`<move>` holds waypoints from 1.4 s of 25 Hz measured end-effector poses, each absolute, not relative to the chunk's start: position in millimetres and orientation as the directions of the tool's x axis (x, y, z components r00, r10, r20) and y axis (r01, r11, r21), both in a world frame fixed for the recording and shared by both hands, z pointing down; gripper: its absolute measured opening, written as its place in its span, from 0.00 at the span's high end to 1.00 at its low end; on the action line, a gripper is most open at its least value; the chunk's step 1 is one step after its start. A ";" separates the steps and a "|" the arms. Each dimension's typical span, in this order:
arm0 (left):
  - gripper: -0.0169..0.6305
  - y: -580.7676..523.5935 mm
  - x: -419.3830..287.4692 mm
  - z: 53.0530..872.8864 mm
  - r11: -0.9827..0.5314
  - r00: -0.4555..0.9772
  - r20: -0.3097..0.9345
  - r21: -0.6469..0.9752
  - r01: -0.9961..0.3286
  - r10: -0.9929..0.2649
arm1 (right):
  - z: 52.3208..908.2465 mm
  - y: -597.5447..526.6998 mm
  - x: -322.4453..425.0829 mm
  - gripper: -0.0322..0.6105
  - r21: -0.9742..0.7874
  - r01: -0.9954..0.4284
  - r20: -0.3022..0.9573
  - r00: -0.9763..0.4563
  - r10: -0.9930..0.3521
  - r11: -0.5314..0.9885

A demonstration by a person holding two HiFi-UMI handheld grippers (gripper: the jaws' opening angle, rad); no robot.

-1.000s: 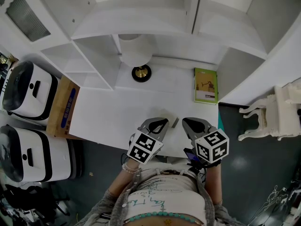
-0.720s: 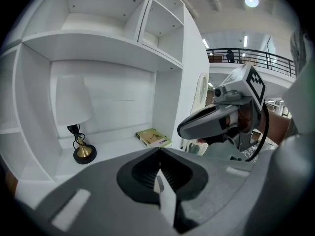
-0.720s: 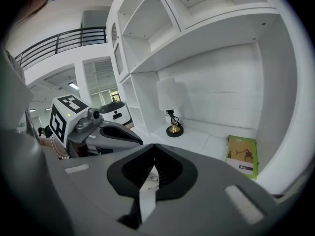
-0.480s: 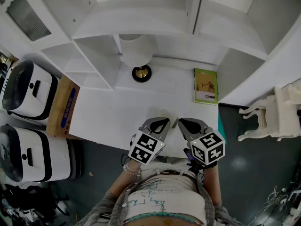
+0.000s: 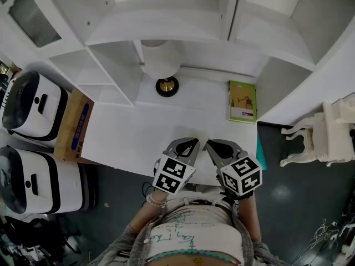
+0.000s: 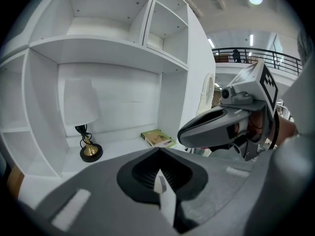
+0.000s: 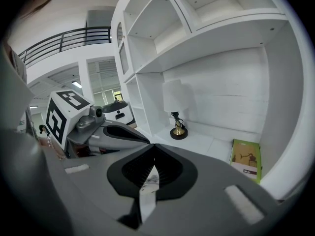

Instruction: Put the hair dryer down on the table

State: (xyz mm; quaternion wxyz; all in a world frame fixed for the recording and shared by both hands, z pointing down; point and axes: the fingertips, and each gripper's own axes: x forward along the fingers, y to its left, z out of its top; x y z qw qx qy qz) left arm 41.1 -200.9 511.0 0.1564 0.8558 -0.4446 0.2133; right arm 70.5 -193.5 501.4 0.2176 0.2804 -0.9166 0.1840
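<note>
No hair dryer shows in any view. Both grippers hover over the front edge of the white table (image 5: 133, 129), close to the person's body. My left gripper (image 5: 195, 142) is shut, its jaws meeting at the tips with nothing between them (image 6: 158, 149). My right gripper (image 5: 207, 144) is shut and empty too (image 7: 154, 145). Their tips nearly touch each other. Each gripper view shows the other gripper alongside: the right gripper (image 6: 221, 127) and the left gripper (image 7: 106, 132).
A lamp with a white shade and brass base (image 5: 166, 86) stands at the table's back, under white shelves. A green book (image 5: 243, 101) lies at the back right. A cardboard box (image 5: 75, 125) and two white appliances (image 5: 30, 107) stand at the left. A white chair (image 5: 327, 132) stands at the right.
The right gripper has swung left, bringing its tips up against the left gripper's tips. The left gripper has barely moved.
</note>
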 end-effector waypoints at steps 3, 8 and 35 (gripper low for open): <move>0.97 -200.4 39.4 510.7 -0.551 0.508 0.505 0.073 -0.831 -0.698 | 501.2 -191.7 68.8 0.91 -0.215 -0.590 0.502 -0.751 -0.430 0.779; 0.97 -199.1 40.1 511.6 -0.555 0.509 0.509 0.072 -0.828 -0.694 | 501.5 -189.3 66.2 0.91 -0.219 -0.577 0.504 -0.757 -0.415 0.787; 0.97 -196.3 55.1 513.9 -0.565 0.516 0.515 0.074 -0.822 -0.684 | 501.2 -185.4 86.5 0.91 -0.221 -0.586 0.509 -0.751 -0.421 0.780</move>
